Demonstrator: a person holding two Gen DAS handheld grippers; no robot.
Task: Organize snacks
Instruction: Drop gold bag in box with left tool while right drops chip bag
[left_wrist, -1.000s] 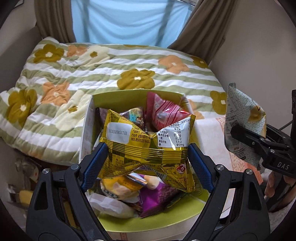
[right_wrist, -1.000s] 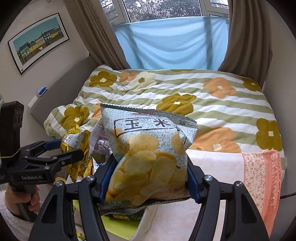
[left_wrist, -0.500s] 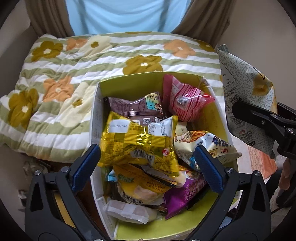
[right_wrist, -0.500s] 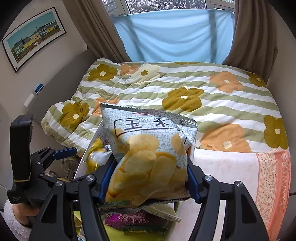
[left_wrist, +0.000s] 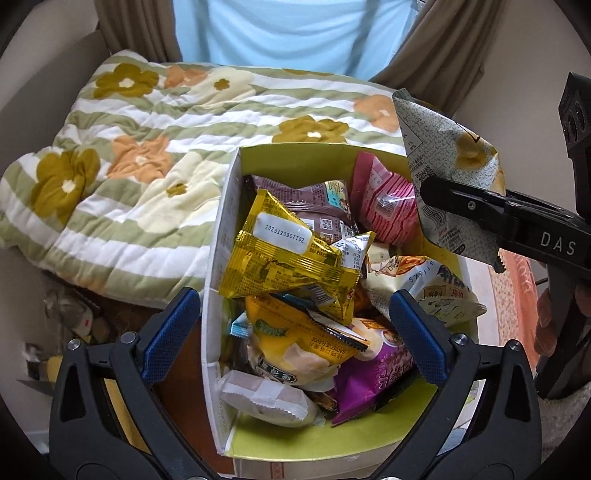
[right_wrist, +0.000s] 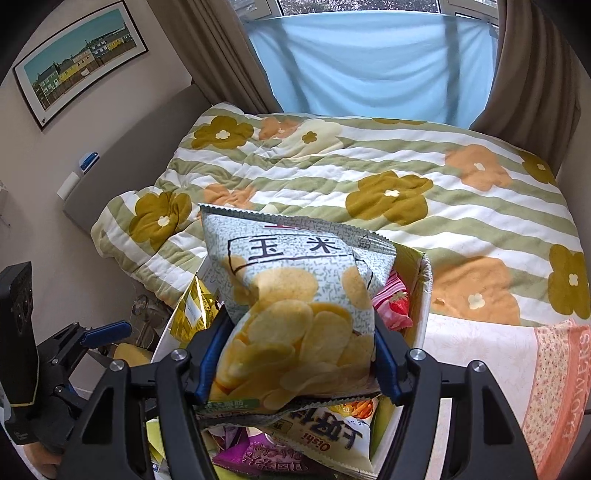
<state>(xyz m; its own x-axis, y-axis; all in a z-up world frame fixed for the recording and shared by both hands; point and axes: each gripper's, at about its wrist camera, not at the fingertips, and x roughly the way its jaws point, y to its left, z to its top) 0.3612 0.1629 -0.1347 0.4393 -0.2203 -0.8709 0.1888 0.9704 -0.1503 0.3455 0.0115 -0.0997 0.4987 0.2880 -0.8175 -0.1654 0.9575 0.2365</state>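
A white box with a green inside (left_wrist: 218, 236) sits at the bed's near edge, full of snack packets. A gold packet (left_wrist: 284, 258) lies on top of the pile, released. My left gripper (left_wrist: 291, 325) is open and empty above the box's near end. My right gripper (right_wrist: 295, 354) is shut on a grey-green chip bag (right_wrist: 295, 295) and holds it over the box's right side; the bag also shows in the left wrist view (left_wrist: 450, 177). The box rim shows in the right wrist view (right_wrist: 424, 280).
A pink packet (left_wrist: 384, 206), a brown packet (left_wrist: 317, 199), a purple packet (left_wrist: 373, 376) and a white wrapped one (left_wrist: 266, 398) lie in the box. The floral quilt (right_wrist: 369, 177) covers the bed. A pink patterned cloth (right_wrist: 517, 376) lies to the box's right.
My left gripper opened and let the gold packet drop into the box, then drew back. My right gripper carried the chip bag over the box.
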